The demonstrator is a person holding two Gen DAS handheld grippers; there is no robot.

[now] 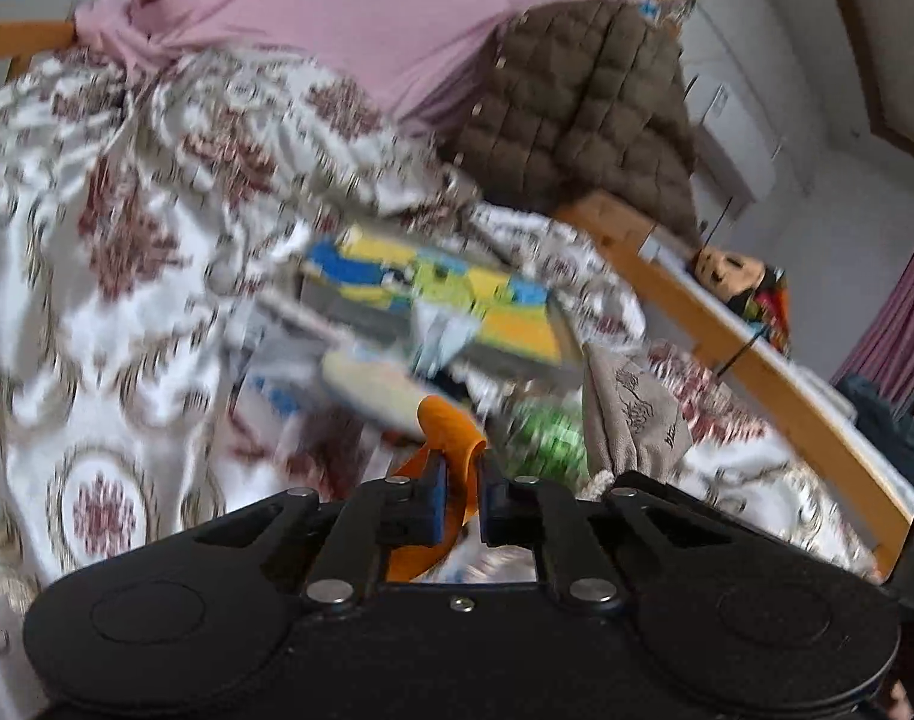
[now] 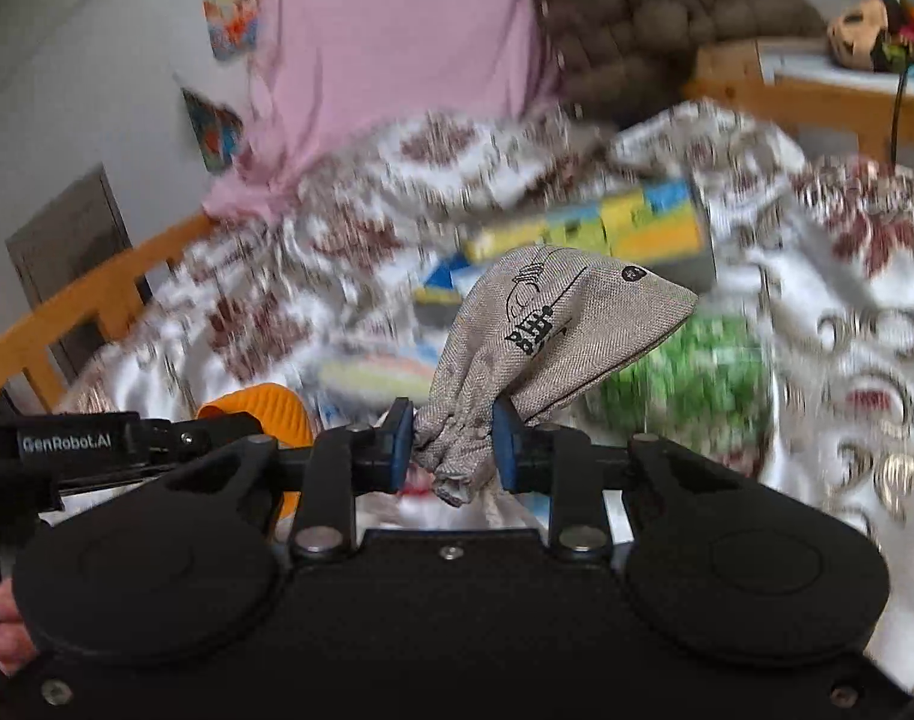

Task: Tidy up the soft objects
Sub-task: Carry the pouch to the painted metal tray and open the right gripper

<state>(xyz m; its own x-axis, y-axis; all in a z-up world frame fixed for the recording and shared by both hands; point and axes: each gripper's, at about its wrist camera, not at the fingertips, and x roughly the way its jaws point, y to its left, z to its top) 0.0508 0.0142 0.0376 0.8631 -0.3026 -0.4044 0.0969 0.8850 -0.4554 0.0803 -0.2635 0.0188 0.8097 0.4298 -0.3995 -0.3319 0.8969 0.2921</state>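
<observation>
My left gripper [image 1: 460, 501] is shut on a soft orange ribbed piece [image 1: 451, 426], held above the bed. My right gripper [image 2: 453, 450] is shut on the gathered neck of a grey fabric pouch [image 2: 553, 324] with black print. The pouch also shows in the left wrist view [image 1: 631, 414], and the orange piece shows in the right wrist view [image 2: 259, 408] beside the left gripper's arm. Below them lie a green soft ball [image 2: 691, 384] and a yellow and blue box [image 1: 433, 300], both blurred.
A white bedspread with dark red flowers [image 1: 115, 240] covers the bed. A pink cloth [image 1: 367, 12] and a brown quilted jacket [image 1: 595, 108] hang at the back. A wooden bed rail [image 1: 727, 336] runs on the right, with a doll [image 1: 745, 282] behind it.
</observation>
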